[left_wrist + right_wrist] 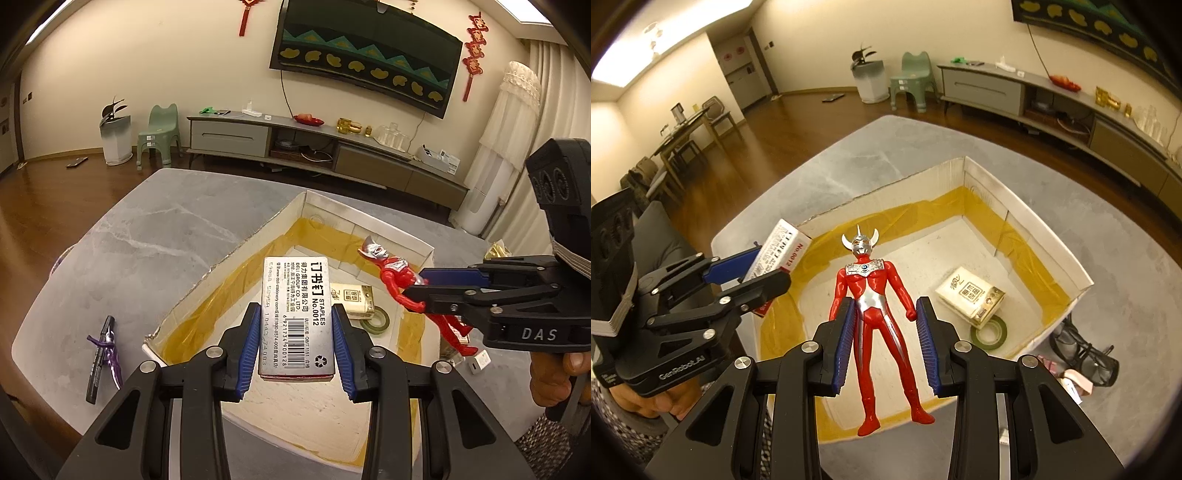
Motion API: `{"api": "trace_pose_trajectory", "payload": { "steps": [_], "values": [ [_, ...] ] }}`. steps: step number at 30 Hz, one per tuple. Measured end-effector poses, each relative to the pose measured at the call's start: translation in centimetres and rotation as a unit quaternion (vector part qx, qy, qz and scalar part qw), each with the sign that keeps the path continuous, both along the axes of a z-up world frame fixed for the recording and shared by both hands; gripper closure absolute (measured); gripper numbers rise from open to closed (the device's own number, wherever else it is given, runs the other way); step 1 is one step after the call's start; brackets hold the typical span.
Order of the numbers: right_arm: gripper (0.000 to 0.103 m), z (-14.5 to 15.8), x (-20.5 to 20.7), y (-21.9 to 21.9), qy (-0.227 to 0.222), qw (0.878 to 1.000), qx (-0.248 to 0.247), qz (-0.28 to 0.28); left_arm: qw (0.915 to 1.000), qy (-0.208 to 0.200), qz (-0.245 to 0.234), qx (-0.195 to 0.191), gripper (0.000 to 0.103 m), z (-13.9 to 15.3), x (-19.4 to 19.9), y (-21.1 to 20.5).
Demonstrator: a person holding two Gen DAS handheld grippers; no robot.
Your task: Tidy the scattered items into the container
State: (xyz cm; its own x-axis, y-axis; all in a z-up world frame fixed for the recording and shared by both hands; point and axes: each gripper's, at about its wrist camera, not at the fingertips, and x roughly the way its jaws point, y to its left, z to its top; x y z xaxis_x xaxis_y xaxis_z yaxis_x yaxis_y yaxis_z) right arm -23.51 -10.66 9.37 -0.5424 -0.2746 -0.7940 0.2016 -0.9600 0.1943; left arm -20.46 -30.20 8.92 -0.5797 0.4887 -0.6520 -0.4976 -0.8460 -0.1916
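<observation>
Left gripper (pixel 295 341) clamped on a staples box (pixel 295 314), held above the white cardboard box (pixel 221 266). Right gripper (pixel 886 341) pinches a red Ultraman figure (pixel 873 314) at the hips, also over the box. Tissue pack (pixel 969 295) and green tape roll (pixel 989 334) lie inside. Black marker (pixel 99 358) on grey table (pixel 129 236), outside the box's left wall; glasses (pixel 1086 354) just outside its right corner.

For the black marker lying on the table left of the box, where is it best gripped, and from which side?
Grip the black marker mid-barrel, coming from above with fingers across its width. It lies flat, long and thin; a purple clip sits against it, so probably close below that.
</observation>
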Motion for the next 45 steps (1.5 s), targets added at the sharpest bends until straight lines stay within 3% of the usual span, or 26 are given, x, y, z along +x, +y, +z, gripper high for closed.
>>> {"api": "trace_pose_trajectory", "payload": {
  "steps": [10,23,35,45],
  "values": [
    [0.068,-2.0,-3.8,1.1,-0.049,0.997,-0.048,-0.032,0.9998,-0.010,-0.019,-0.006,0.064,-0.4,-2.0,0.4],
    [0.068,-5.2,-8.4,2.6,-0.116,0.982,-0.114,-0.097,0.9973,-0.026,-0.063,-0.027,0.064,-1.3,-4.3,1.9],
    [0.068,-7.0,-11.9,2.3,-0.138,0.974,-0.107,-0.141,0.9918,-0.045,-0.096,-0.071,0.064,-3.1,-5.3,2.3],
    [0.068,-9.0,-13.8,1.1,-0.151,0.971,-0.093,-0.161,0.9901,-0.068,-0.096,-0.076,0.064,-4.0,-6.6,1.7]
  ]
}}
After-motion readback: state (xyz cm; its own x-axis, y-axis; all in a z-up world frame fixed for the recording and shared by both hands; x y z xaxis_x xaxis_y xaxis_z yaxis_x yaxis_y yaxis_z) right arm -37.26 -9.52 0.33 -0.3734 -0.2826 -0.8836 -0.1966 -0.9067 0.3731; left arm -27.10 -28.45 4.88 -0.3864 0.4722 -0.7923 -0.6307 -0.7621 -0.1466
